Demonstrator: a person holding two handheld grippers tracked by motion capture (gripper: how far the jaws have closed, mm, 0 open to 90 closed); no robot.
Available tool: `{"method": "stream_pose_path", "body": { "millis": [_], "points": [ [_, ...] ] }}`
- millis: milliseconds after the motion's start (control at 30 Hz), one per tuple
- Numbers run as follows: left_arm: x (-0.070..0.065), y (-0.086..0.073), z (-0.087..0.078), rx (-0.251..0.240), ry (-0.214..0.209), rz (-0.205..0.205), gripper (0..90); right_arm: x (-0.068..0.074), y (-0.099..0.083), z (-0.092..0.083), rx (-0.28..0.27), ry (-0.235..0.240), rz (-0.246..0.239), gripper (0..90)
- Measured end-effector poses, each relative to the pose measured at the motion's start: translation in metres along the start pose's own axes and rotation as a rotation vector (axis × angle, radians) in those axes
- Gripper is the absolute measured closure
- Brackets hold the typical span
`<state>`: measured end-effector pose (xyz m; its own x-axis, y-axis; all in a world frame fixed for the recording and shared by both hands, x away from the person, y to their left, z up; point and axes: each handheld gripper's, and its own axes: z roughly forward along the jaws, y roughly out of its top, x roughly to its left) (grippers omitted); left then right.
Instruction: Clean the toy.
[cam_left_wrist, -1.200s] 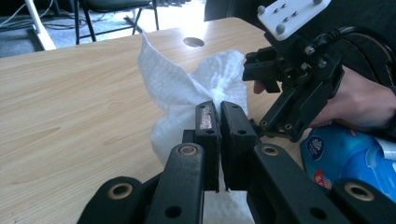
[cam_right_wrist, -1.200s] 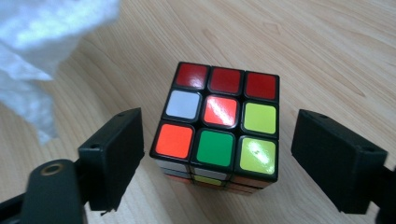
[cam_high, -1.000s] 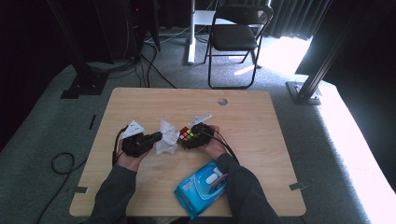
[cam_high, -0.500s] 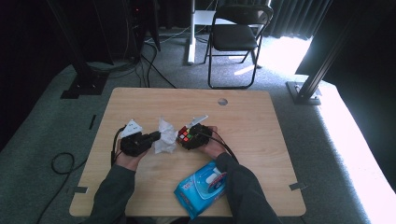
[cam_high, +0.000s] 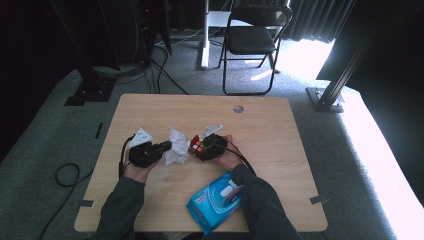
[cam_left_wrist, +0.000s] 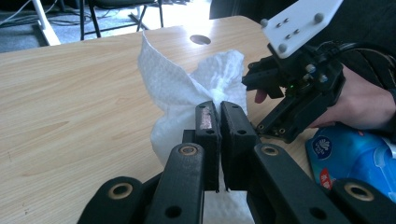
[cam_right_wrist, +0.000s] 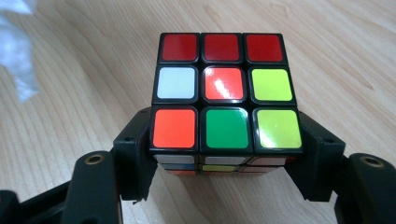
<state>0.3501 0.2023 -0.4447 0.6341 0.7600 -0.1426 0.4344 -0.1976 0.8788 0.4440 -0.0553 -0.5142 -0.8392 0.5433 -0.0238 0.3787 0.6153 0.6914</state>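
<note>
Left claw (cam_left_wrist: 219, 116): clenched on the white paper towel (cam_left_wrist: 187, 88), which bunches up above the table (cam_high: 280, 140).
Right claw (cam_right_wrist: 224, 154): jaws have just been closing, pads against both sides of the puzzle cube (cam_right_wrist: 224, 93), just above the table.
Wipes pack (cam_high: 215, 202): blue soft pack, lid shut, lying near the table's front edge; contents hidden.
High view: cube (cam_high: 197, 144) just right of towel (cam_high: 176, 145).
Right claw view: cube's top face reads red, white, orange, yellow, green.
</note>
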Motion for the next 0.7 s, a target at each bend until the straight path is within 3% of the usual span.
{"method": "stream_pose_path", "body": {
  "millis": [400,700],
  "points": [
    [0.002,0.006,0.005,0.002,0.033,0.018,86.9,0.004,0.000,-0.008,-0.060,-0.005,-0.037,34.1],
    [0.005,0.014,0.030,0.007,0.054,0.012,87.0,0.005,0.001,-0.009,-0.067,-0.001,-0.042,34.1]
  ]
}}
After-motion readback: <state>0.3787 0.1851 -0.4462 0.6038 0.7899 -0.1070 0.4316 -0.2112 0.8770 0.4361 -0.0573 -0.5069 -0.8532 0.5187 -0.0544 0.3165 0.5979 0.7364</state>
